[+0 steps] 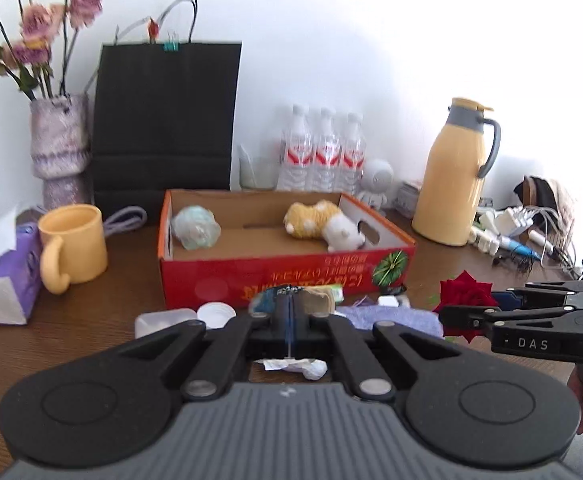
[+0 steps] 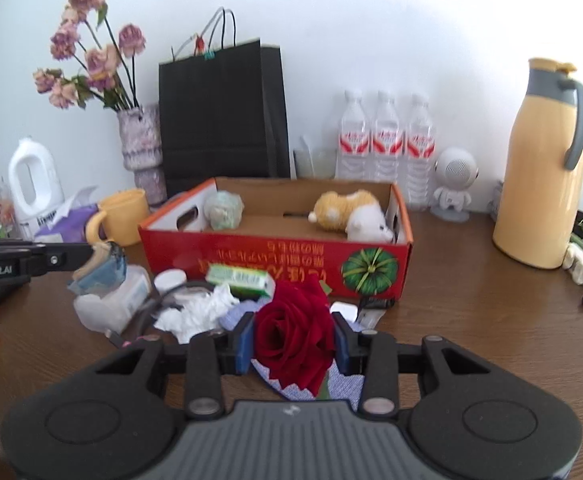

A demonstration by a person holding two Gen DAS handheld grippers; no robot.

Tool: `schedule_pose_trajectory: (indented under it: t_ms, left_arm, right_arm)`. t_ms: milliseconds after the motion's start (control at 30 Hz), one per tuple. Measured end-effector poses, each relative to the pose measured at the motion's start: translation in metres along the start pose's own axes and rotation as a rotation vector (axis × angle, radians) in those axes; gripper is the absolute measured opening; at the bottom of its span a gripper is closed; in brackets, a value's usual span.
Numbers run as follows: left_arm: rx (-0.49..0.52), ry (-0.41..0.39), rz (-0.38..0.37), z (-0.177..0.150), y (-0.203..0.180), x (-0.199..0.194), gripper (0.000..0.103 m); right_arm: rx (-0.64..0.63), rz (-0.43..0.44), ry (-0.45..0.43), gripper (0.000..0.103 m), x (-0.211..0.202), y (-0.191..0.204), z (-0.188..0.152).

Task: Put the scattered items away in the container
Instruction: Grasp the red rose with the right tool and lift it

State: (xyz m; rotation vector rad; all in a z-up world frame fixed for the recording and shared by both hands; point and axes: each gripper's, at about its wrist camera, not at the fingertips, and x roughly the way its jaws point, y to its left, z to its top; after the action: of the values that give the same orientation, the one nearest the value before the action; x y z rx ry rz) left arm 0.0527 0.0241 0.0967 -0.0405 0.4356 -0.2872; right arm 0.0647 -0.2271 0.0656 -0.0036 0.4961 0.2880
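Two toys already lie in the box (image 2: 275,256) ahead of both grippers. The right gripper (image 2: 293,344) clasps a rose (image 2: 291,332); the left gripper (image 1: 290,312) is clenched on a blue-and-tan packet (image 2: 101,266). Litter (image 2: 199,308) remains below.

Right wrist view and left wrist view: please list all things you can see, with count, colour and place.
box: one, red cardboard, middle of the table
plush toy: one, yellow and white, inside box, right
bundle: one, pale green, inside box, left
bottles: three, clear, behind box
paper bag: one, black, behind box
jug: one, yellow, right
mug: one, yellow, left of box
rose: one, red, in right gripper
packet: one, blue and beige, in left gripper
left gripper: black, shut
right gripper: black, clamping rose
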Motion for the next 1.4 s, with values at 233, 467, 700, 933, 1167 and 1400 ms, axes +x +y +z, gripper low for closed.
schedule_pose_trajectory:
  t_ms: [233,467,700,933,1167,1400]
  left_arm:
    - [-0.043,-0.034,0.021,-0.017,-0.02,-0.057,0.002]
    - [-0.087,-0.012,0.031,-0.062,-0.039,-0.105,0.002]
    - [-0.038,-0.021,0.076,-0.081,-0.059,-0.131,0.002]
    - [-0.009,-0.041,0.054,-0.073,-0.069,-0.134,0.002]
    - [-0.003,-0.036,0.068,-0.043,-0.066,-0.093,0.002]
    - [0.026,-0.037,0.1,0.004,-0.056,-0.016,0.002]
  right_arm:
    - [0.008,0.022,-0.025,0.038,-0.049,0.012,-0.006]
    - [0.087,0.057,-0.011,0.038,-0.092,0.025,-0.045]
    - [0.179,0.1,0.002,0.038,-0.121,0.035,-0.08]
    - [0.149,0.103,-0.006,0.038,-0.13,0.045,-0.074]
    - [0.15,0.106,0.002,0.039,-0.098,0.031,-0.041]
    - [0.138,0.079,0.004,0.039,-0.032,0.003,0.005]
